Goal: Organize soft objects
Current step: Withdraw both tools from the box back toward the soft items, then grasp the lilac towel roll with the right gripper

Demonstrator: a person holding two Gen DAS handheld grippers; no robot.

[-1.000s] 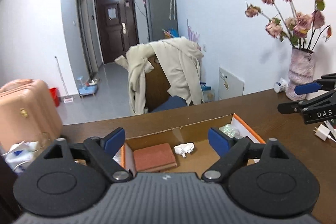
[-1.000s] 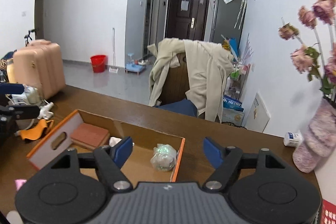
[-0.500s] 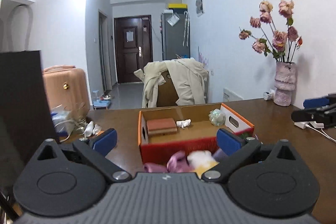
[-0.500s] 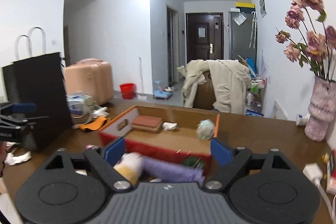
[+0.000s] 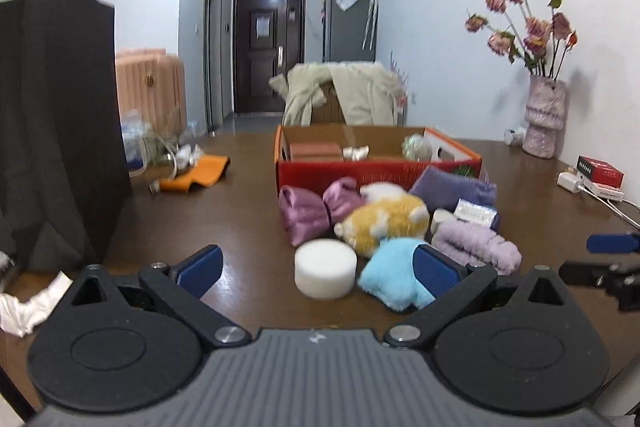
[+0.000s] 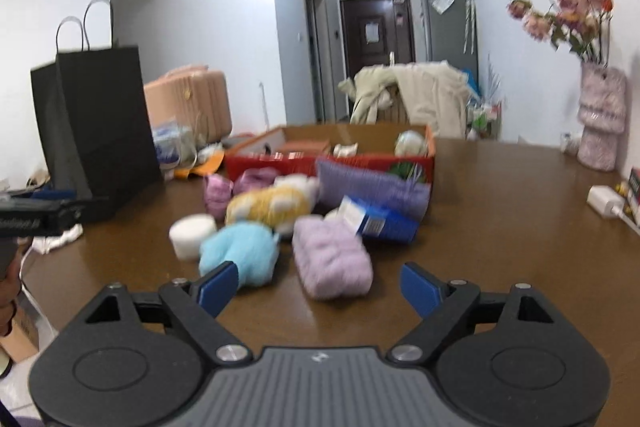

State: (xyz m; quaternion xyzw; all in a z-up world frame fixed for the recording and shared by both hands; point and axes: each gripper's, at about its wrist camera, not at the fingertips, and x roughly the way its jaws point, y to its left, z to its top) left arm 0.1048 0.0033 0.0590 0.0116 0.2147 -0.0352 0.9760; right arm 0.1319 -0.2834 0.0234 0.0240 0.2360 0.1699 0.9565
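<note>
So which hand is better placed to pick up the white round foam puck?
Left. Its open tongs point straight at the white round foam puck; from the right tongs it sits off-side behind the light blue plush toy.

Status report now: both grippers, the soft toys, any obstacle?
Left gripper open, right gripper open, both empty. Soft toys piled on table before red box. Nothing blocking.
</note>
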